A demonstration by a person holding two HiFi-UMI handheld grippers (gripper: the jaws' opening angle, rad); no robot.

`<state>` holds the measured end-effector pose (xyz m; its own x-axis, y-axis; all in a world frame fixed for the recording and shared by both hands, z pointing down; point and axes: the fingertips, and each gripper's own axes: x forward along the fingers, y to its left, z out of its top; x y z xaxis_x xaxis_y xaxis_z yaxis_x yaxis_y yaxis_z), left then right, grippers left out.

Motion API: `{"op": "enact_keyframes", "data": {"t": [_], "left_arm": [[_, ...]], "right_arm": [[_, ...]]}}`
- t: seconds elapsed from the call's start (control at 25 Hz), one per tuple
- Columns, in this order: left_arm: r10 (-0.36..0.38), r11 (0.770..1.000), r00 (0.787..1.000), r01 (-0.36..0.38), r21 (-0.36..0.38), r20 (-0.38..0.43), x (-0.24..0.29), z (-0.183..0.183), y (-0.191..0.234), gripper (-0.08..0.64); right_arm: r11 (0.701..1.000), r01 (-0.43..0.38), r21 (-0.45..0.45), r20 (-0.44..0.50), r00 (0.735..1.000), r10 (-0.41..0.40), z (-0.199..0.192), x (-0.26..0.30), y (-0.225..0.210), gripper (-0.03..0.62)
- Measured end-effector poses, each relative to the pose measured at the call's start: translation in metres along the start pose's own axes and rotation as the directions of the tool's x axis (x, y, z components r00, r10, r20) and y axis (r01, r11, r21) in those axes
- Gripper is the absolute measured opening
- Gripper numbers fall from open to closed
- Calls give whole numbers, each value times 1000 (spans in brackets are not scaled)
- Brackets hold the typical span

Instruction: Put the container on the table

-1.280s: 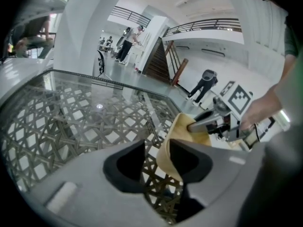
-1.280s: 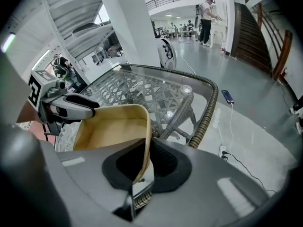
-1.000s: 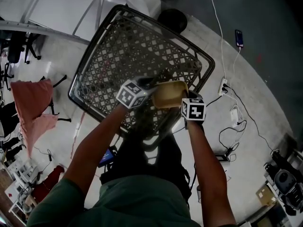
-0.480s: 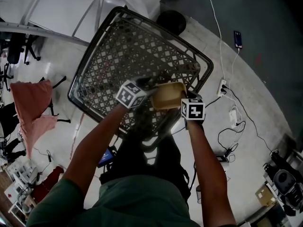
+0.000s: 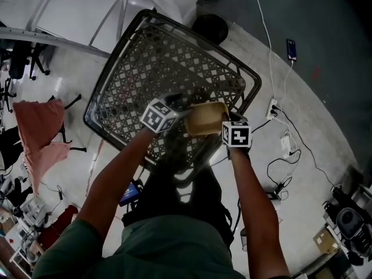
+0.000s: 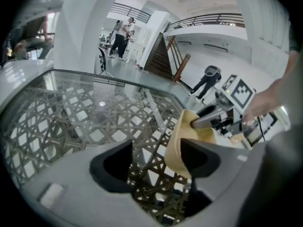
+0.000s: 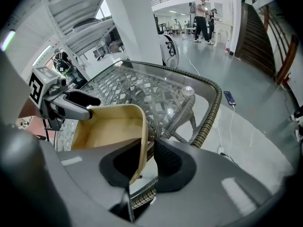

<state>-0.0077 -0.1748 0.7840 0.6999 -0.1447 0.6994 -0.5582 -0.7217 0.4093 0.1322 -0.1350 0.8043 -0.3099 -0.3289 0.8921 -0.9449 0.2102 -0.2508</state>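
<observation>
Container [image 5: 206, 118]: sat upright and empty on the table's near right part, close to the rim; judged to be resting on the top, not hanging.
Right gripper [image 7: 142, 162]: straddled the container's right wall; jaws opening, with a gap showing at the outer pad and no squeeze to be seen.
Left gripper [image 6: 156, 162]: stood at the container's left wall; jaws opening and wide apart, the wall just beside one pad, not pinched.
Table [image 5: 157, 68]: woven lattice under a glass top, ringed by a dark rim.
Done: placing judged finished; release under way at both sides.
Left to do: draw both grippers back off the walls without nudging the container toward the near rim.
Around: grey floor with cables [image 5: 273, 34] at far right and a pink cloth [image 5: 40, 132] at left.
</observation>
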Motion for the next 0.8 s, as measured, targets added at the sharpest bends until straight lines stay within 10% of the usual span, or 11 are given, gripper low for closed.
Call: {"op": "enact_keyframes", "data": {"t": [0.8], "left_arm": [[66,995,998,-64,-80,23,-17,-5,17,433]], "right_arm": [[1000,16,0,2,1000,-16,-3,-5,9,48]]}}
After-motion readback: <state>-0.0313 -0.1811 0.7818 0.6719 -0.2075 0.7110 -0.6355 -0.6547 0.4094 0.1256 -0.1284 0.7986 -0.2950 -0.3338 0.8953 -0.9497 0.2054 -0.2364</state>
